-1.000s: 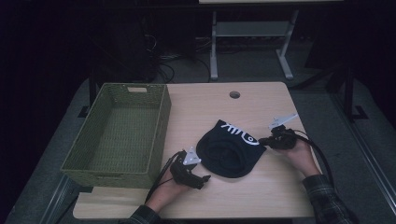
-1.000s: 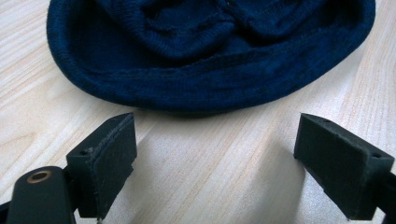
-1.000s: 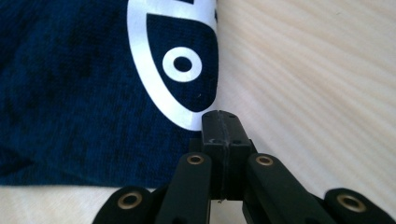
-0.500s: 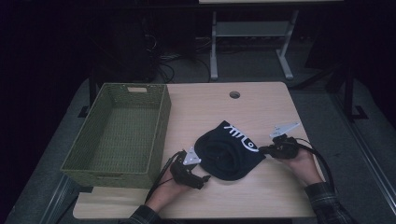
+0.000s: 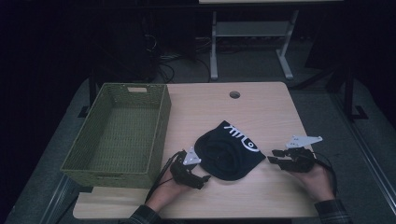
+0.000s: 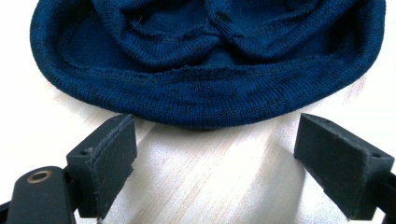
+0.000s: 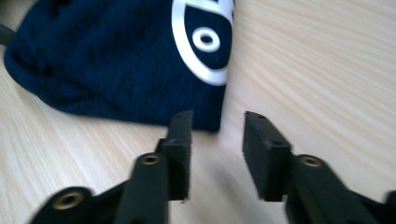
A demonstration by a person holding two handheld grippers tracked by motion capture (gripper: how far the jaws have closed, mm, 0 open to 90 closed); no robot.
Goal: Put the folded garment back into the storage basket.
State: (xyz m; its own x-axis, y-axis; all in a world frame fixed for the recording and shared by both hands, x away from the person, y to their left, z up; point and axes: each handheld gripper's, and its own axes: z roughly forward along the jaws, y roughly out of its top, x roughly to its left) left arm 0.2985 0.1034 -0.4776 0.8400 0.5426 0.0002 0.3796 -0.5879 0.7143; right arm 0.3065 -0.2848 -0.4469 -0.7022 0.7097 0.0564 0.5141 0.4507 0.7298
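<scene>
Dark blue knit hat [image 5: 227,151] flat on wooden surface [image 5: 261,107], between 2 claws, white logo [image 7: 205,39] uppermost. Left claw [image 6: 215,154]: jaws wide apart, empty, hat's ribbed brim just ahead, not touching. Right claw [image 7: 217,140]: jaws narrowly apart, empty, hat's edge just ahead of tips, off toward its left jaw; contact not discernible. Green woven basket [image 5: 116,133] beyond left claw, on side away from hat.
</scene>
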